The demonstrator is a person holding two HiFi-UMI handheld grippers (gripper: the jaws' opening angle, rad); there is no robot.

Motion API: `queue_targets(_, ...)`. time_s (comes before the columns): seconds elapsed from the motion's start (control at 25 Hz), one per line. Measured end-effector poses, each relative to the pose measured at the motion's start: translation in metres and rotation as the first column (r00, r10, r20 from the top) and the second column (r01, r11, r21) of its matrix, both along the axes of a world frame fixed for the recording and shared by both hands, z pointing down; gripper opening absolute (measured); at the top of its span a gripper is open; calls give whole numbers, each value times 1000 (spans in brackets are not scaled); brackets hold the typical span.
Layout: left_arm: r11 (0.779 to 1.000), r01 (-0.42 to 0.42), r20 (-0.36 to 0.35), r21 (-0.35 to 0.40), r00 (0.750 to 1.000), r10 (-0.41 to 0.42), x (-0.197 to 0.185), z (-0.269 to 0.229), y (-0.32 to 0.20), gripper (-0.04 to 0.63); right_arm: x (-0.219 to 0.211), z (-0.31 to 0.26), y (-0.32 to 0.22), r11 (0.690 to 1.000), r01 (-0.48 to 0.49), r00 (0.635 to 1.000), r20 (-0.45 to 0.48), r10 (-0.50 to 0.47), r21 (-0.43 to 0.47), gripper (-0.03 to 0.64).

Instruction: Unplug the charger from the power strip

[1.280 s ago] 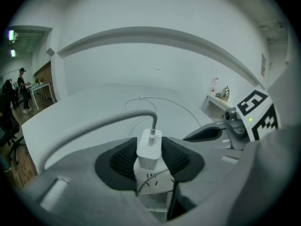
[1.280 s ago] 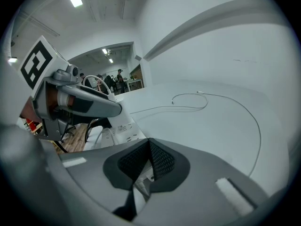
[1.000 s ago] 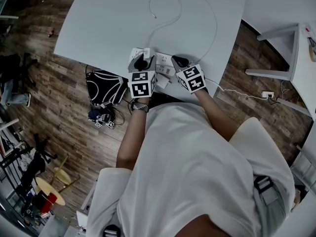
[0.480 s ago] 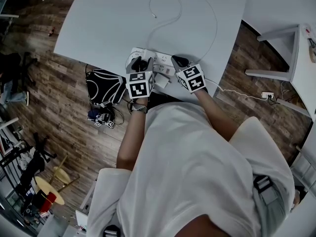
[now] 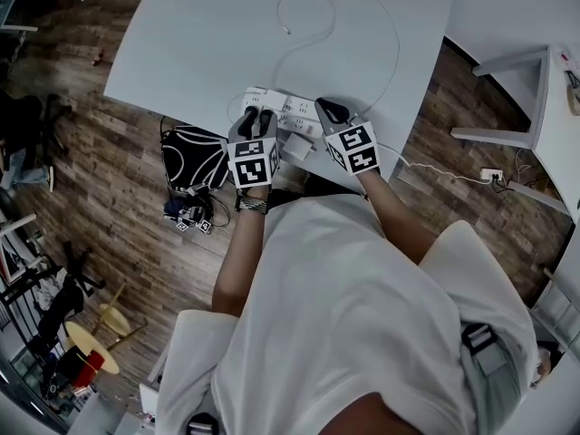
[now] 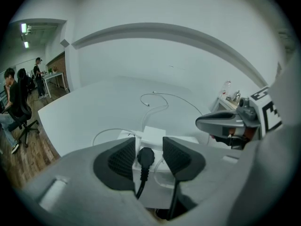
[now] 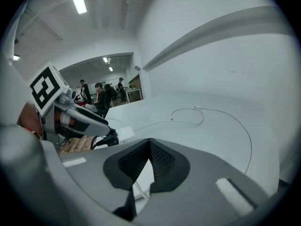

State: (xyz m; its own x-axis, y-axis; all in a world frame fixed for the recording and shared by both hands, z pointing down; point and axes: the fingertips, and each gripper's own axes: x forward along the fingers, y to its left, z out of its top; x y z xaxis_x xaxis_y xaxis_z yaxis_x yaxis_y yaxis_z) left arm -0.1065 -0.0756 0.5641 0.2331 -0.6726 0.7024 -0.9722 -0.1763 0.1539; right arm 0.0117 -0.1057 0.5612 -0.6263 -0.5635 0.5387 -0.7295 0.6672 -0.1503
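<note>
A white power strip (image 5: 288,109) lies near the front edge of the white table (image 5: 208,34). Seen end-on in the left gripper view, the power strip (image 6: 155,173) has a black plug (image 6: 145,157) in its near end and a white charger (image 6: 154,136) on top. A thin white cable (image 6: 155,99) curls away from the charger. My left gripper (image 6: 149,155) is open, its pads on either side of the black plug. My right gripper (image 7: 149,147) is shut, fingertips meeting just above the strip's other end. In the head view the left gripper (image 5: 257,118) and right gripper (image 5: 332,111) flank the strip.
A black bag (image 5: 195,159) sits on the wooden floor left of the table's edge. A second white cord runs to a floor socket (image 5: 490,174) on the right, near white furniture (image 5: 535,89). People sit far off at the left (image 6: 16,102).
The left gripper has drawn back slightly toward the table's front edge and a little left, leaving more of the strip in sight. The right gripper has barely moved.
</note>
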Motion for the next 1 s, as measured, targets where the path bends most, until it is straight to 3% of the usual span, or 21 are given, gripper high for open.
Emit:
queue_targets(0.24, 996, -56, 10, 62, 998, 56, 1, -23, 0, 174, 6, -61, -3, 992, -48, 999, 25, 46, 113, 2)
queue_targets(0.48, 968, -162, 45, 194, 987, 156, 5, -66, -3, 25, 10, -115, 6, 969, -92, 996, 21, 89, 230, 2)
queue_targets(0.56, 945, -199, 66, 261, 980, 189, 8, -92, -6, 3, 11, -133, 10, 961, -107, 994, 28, 103, 254, 2)
queue_targets(0.68, 893, -253, 116, 372, 967, 226, 10, -139, -12, 3, 13, -165, 11, 945, -135, 991, 50, 125, 298, 0)
queue_targets(0.84, 819, -282, 176, 500, 959, 222, 6, -202, -18, 3, 12, -220, 11, 910, -163, 986, 89, 139, 381, 0)
queue_targets(1.0, 760, -297, 211, 578, 954, 212, 3, -249, -19, 3, 11, -269, 11, 879, -189, 980, 137, 142, 437, 0)
